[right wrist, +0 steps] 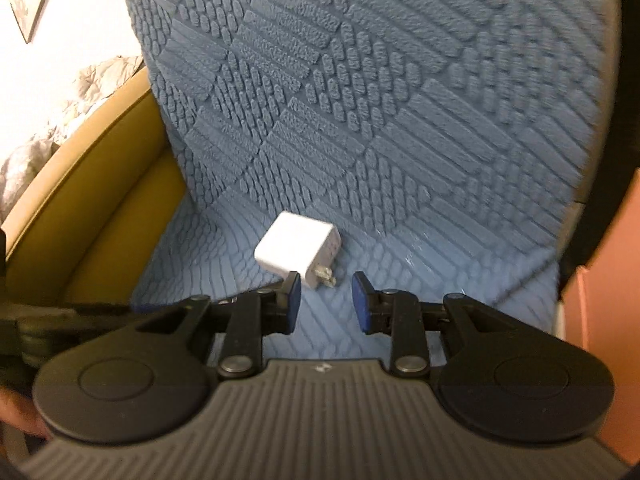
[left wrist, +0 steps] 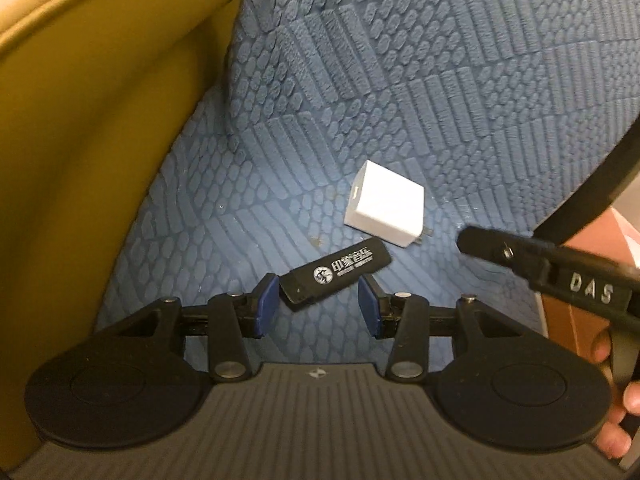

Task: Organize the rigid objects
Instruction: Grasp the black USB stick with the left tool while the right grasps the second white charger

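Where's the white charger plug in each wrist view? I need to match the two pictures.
Left wrist: the white charger plug lies right of centre on the blue textured cover, just above the black lighter.
Right wrist: the plug sits near centre, prongs toward the camera, just ahead of the open right gripper.
Shared landmark: the blue cover, with the tan cushion to its left.

Counted on blue textured cover [left wrist: 400,92]: one white charger cube [left wrist: 383,210], one black lighter [left wrist: 335,274]. Two grippers, one per hand.
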Demonstrator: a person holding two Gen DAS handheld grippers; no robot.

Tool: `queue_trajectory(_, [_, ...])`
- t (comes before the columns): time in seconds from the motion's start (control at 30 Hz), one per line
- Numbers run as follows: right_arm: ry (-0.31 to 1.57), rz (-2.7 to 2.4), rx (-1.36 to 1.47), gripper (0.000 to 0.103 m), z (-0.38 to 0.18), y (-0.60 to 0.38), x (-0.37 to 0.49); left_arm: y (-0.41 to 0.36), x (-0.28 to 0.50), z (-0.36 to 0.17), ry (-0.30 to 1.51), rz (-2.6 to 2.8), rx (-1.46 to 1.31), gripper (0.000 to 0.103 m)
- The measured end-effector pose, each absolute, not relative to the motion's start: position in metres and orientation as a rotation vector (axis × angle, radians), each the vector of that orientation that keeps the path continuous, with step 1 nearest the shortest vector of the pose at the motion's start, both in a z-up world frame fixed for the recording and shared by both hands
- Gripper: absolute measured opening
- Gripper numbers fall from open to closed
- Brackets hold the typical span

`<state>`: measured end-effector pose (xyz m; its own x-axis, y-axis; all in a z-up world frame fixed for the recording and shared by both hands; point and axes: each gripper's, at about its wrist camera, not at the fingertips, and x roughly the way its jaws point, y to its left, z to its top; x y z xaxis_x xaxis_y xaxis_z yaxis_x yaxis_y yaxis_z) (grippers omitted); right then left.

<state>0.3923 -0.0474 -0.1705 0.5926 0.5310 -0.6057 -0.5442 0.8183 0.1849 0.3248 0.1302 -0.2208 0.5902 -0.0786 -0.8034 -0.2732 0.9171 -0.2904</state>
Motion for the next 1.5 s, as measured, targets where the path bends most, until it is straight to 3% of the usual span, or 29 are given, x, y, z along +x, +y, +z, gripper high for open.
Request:
queue_trajectory(0.13, [0.714,0.656,-0.013,0.047,-0.174,-0.032,0.409,0.127,0.332,-0.222,0.947,0.118,-0.372,0.053])
queue_trajectory(0.2, [0.715,0.665,-0.016,0.061,-0.176,-0.026,0.414,0.127,0.333,-0.223,0.948,0.115,-0.372,0.054])
queue_trajectory(0.27, [0.722,0.669,-0.026,0.068,-0.179,-0.020,0.419,0.127,0.333,-0.222,0.949,0.114,-0.373,0.055])
queue_trajectory(0.53, [0.758,0.710,-0.071,0.068,-0.194,0.004,0.427,0.126,0.332,-0.221,0.953,0.127,-0.374,0.063])
queue_trajectory(0.83, [0.745,0.677,-0.131,0.069,-0.209,0.025,0.432,0.126,0.332,-0.223,0.956,0.133,-0.375,0.064])
queue_trajectory(0.9, [0.749,0.668,-0.124,0.065,-0.210,0.027,0.434,0.123,0.332,-0.223,0.958,0.141,-0.361,0.064])
queue_trajectory(1.5, [0.768,0.533,-0.173,0.064,-0.195,-0.041,0.413,0.137,0.315,-0.224,0.924,0.186,-0.468,0.065])
